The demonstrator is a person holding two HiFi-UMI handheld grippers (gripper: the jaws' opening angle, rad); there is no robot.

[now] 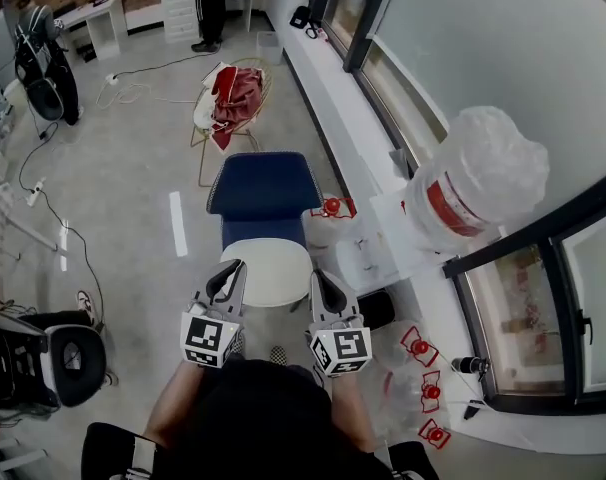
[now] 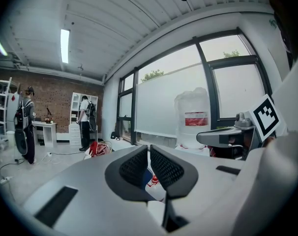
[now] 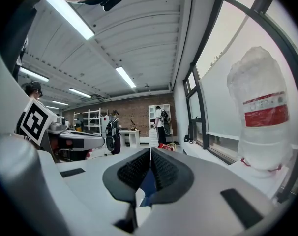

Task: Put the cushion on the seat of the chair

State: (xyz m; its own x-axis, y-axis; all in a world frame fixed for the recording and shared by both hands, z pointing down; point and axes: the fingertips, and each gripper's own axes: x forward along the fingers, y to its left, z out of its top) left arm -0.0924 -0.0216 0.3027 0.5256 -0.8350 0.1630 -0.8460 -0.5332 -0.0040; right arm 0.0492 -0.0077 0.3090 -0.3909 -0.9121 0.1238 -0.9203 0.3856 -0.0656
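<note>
- Left gripper [image 2: 149,149]: fingers [image 2: 134,166] closed pad to pad with only a hairline slit between them. Nothing is held.
- Right gripper [image 3: 150,151]: fingers [image 3: 161,168] shut with the tips meeting, and they are empty too.
- From the head view, both grippers are held side by side in front of the person's body, left [image 1: 230,266] and right [image 1: 318,276]. They point out across the room, towards the chair.
- Cushion [image 1: 271,273]: white and rounded, lying on the seat of the chair [image 1: 263,183] at its near end, below and between the two sets of fingers. The left tips overlap its left edge from above and the right tips its right edge. No grip on it.
- The chair's blue backrest stands on the far side of the cushion.
- Beyond the chair is a wire chair [image 1: 208,118] with red cloth [image 1: 238,93] heaped in it.
- To the right, a white window ledge [image 1: 333,98] runs along the glass. A big water bottle [image 1: 473,188] wrapped in clear plastic sits on it.
- Far end of the floor [image 1: 133,168]: a person [image 1: 209,8] stands by white shelving.
</note>
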